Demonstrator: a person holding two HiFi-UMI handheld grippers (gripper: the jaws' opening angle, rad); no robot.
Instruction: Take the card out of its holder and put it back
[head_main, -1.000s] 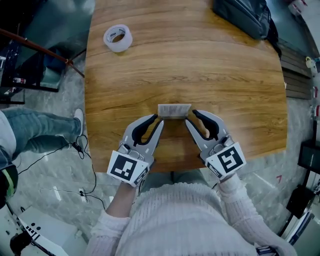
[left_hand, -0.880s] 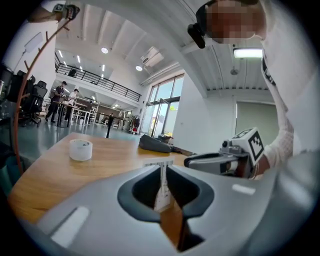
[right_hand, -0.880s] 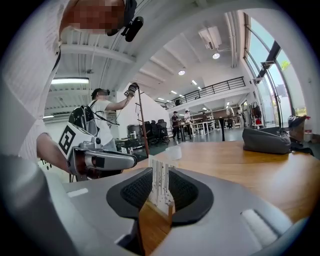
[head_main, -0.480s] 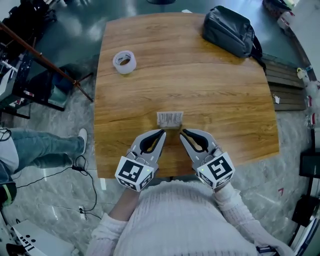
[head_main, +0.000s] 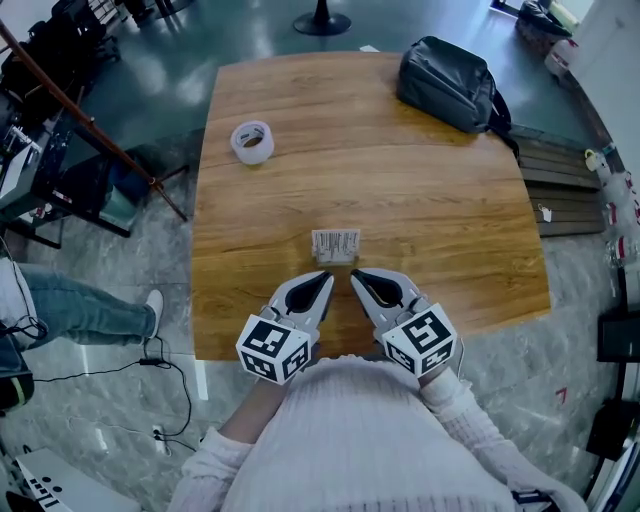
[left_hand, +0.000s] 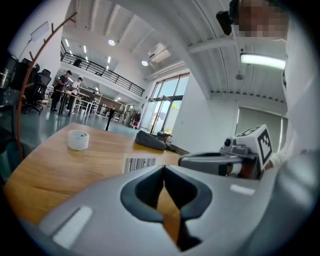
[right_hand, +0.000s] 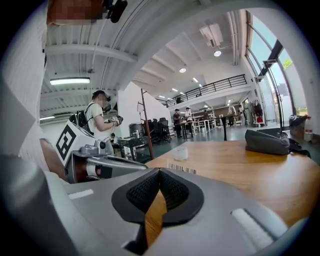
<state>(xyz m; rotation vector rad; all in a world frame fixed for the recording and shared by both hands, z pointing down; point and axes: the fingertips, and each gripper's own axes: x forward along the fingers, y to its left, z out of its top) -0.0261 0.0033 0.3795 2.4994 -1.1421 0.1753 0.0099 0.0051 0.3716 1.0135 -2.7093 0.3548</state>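
Note:
A small white card with a barcode, in its holder (head_main: 336, 245), stands on the wooden table (head_main: 400, 190) just ahead of both grippers. My left gripper (head_main: 326, 276) sits a short way in front of it, shut, jaws touching and empty. My right gripper (head_main: 355, 274) is beside it; its jaws are closing and meet at the tips with nothing between them. In the left gripper view the barcode card (left_hand: 139, 164) shows beyond the shut left gripper (left_hand: 163, 167). In the right gripper view the card (right_hand: 182, 168) lies ahead and a little right of the right gripper (right_hand: 159, 171).
A roll of clear tape (head_main: 252, 141) lies at the table's far left. A dark bag (head_main: 447, 84) rests at the far right corner. Off the left edge are a thin slanted pole (head_main: 90, 115) and a bystander's legs (head_main: 75, 305). People stand at desks in the background.
Both grippers have drawn back from the card's sides toward the person's body, and their jaws have gone from open to shut. The card stays in place.

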